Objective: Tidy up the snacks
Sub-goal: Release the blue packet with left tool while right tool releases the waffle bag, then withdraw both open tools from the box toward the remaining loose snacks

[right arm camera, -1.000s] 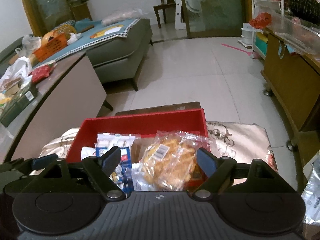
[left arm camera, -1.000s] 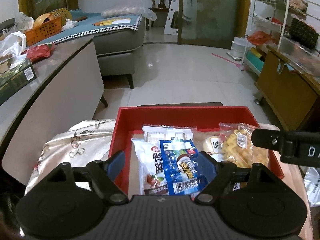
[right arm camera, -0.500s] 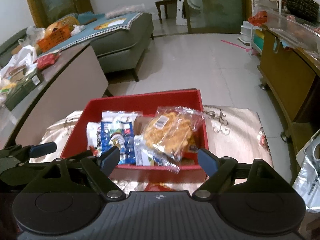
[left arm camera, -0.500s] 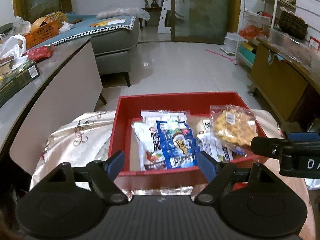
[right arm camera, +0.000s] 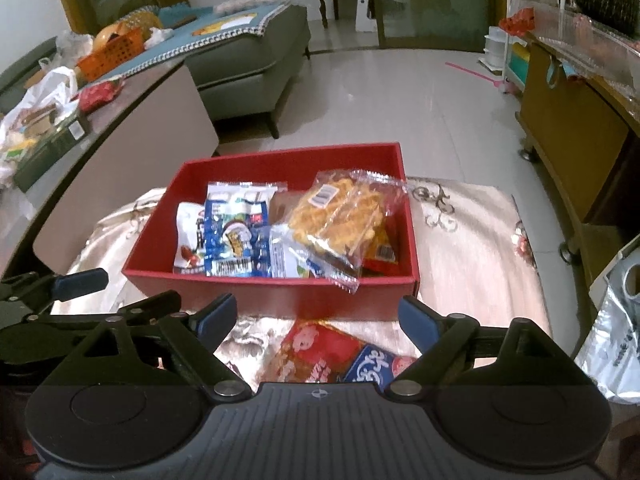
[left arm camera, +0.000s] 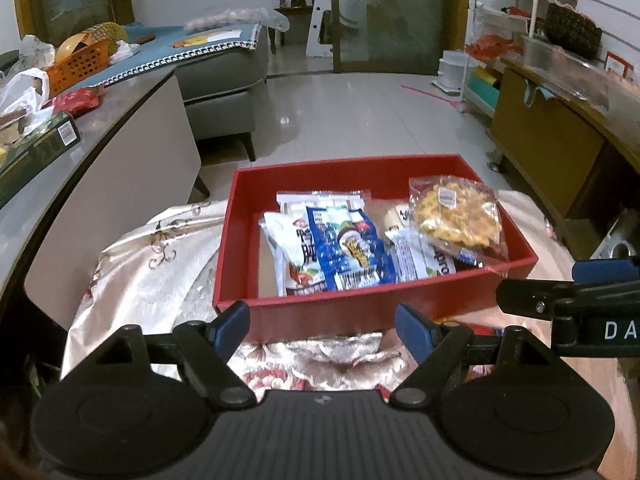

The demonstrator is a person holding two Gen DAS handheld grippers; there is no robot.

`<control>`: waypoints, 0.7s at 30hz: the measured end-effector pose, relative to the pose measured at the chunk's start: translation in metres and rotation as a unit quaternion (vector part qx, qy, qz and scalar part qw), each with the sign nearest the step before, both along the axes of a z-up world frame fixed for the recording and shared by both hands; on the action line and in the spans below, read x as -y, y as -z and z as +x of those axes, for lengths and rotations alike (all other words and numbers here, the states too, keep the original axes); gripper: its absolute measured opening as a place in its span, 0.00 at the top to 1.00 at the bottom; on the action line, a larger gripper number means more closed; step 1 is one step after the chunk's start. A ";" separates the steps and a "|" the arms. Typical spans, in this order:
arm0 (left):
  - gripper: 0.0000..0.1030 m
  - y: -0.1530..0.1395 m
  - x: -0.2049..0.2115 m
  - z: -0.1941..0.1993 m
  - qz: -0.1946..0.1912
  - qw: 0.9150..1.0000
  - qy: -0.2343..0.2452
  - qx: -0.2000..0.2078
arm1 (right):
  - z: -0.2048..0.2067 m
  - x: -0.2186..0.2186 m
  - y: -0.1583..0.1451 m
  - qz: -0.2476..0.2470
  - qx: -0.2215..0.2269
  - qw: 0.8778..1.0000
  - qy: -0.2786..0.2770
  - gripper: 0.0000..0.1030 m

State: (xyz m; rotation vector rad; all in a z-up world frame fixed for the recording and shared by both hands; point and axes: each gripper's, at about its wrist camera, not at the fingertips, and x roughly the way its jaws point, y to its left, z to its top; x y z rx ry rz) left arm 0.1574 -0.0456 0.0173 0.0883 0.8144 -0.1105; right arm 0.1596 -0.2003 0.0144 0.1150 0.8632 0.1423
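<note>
Red snack packet [right arm camera: 320, 350] flat on cloth-covered tabletop [right arm camera: 472, 248], just before red box [right arm camera: 280, 300]. Likely light, crinkly, slippery; pinch at an edge seam. Right hand-held gripper [right arm camera: 318, 318] just widened, empty, hovering above it. Left hand-held gripper [left arm camera: 322, 324] spread, empty.

Left gripper [left arm camera: 322, 324]: jaws parted, nothing between them, tilted downward. Right gripper [right arm camera: 317, 317]: jaws wider, just been opening, likewise empty, angled down. The two sit side by side, each one's fingertip [left arm camera: 604, 270] showing at the edge of the other's view.
</note>
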 end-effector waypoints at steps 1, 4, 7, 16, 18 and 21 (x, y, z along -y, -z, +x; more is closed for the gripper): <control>0.29 0.001 -0.001 -0.002 0.001 1.000 0.000 -0.002 | -0.001 0.000 0.001 -0.001 -0.003 1.000 -0.001 0.11; 0.29 0.006 -0.004 -0.008 0.001 1.000 0.002 -0.013 | -0.005 0.000 0.005 -0.003 -0.011 1.000 -0.004 0.10; 0.29 0.013 -0.006 -0.014 0.000 1.000 0.003 -0.028 | -0.009 -0.002 0.008 -0.006 -0.019 1.000 -0.008 0.10; 0.29 0.044 -0.001 -0.035 0.019 0.996 0.030 -0.082 | -0.020 0.007 0.009 -0.006 -0.030 0.999 -0.010 0.08; 0.29 0.052 0.003 -0.039 0.018 0.994 0.046 -0.098 | -0.023 0.011 0.009 -0.005 -0.031 0.999 -0.010 0.07; 0.29 0.063 0.010 -0.043 0.030 0.991 0.067 -0.115 | -0.025 0.018 0.013 -0.003 -0.039 0.999 -0.011 0.07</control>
